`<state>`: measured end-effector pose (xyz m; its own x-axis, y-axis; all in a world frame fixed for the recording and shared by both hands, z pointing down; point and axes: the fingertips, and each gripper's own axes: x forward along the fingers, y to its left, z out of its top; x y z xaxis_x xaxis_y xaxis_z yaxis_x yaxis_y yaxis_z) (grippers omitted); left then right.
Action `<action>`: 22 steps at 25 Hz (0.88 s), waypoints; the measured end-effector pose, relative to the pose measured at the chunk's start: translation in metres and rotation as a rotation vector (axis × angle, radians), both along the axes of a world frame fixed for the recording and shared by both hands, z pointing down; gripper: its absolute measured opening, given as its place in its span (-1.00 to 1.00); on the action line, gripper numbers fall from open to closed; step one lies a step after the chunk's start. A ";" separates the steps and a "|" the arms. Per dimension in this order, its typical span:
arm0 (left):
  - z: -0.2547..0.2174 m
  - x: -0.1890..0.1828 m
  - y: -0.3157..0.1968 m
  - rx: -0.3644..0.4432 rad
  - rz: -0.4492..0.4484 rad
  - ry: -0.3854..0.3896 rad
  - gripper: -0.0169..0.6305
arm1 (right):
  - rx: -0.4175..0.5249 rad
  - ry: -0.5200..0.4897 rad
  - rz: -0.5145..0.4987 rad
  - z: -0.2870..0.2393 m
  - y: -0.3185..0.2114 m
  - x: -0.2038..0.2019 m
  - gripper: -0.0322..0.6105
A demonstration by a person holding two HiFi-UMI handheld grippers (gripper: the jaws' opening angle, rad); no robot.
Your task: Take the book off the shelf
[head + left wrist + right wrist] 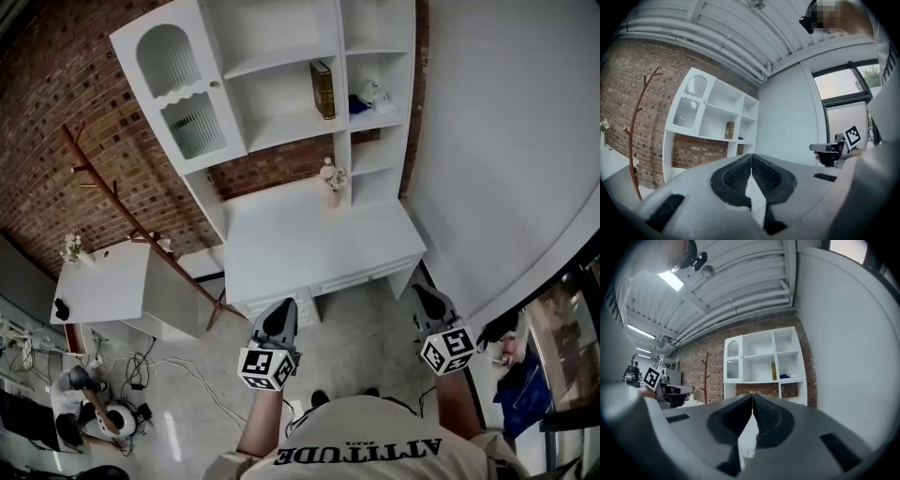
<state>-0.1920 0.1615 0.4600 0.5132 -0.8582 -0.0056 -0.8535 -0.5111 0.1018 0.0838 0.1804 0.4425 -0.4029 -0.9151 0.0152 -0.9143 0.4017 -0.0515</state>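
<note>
- The book point(322, 90) stands upright at the upper middle of the head view. It sits on a board of the white shelf unit point(281, 131), just beside the divider at its right, which likely keeps it from tipping.
- The left gripper point(278, 317), lower centre, has its jaws clenched together on nothing.
- The right gripper point(432, 302), lower right, is likewise closed and empty.
- Both 2 tools sit level and low in the frame, well apart from the shelf, with the desk point(300, 244) between. This looks like a rest pose before any reach.
- A flower vase point(333, 178) stands on the desk below the book, so a low approach could knock it.
- A blue item point(359, 103) lies right of the divider, too small to name.
</note>
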 end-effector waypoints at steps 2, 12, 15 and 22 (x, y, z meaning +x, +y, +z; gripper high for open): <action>0.000 0.001 -0.001 0.000 0.000 0.000 -0.87 | 0.000 -0.002 0.000 0.001 -0.001 0.001 -0.80; -0.003 0.007 -0.001 0.001 -0.009 -0.001 -0.87 | 0.008 0.004 -0.015 -0.005 -0.005 0.005 -0.81; 0.002 0.009 -0.002 -0.002 -0.011 -0.002 -0.87 | 0.008 0.003 -0.019 -0.001 -0.007 0.007 -0.81; 0.002 0.020 -0.001 -0.004 -0.029 -0.006 -0.87 | 0.009 0.008 -0.039 0.000 -0.009 0.018 -0.80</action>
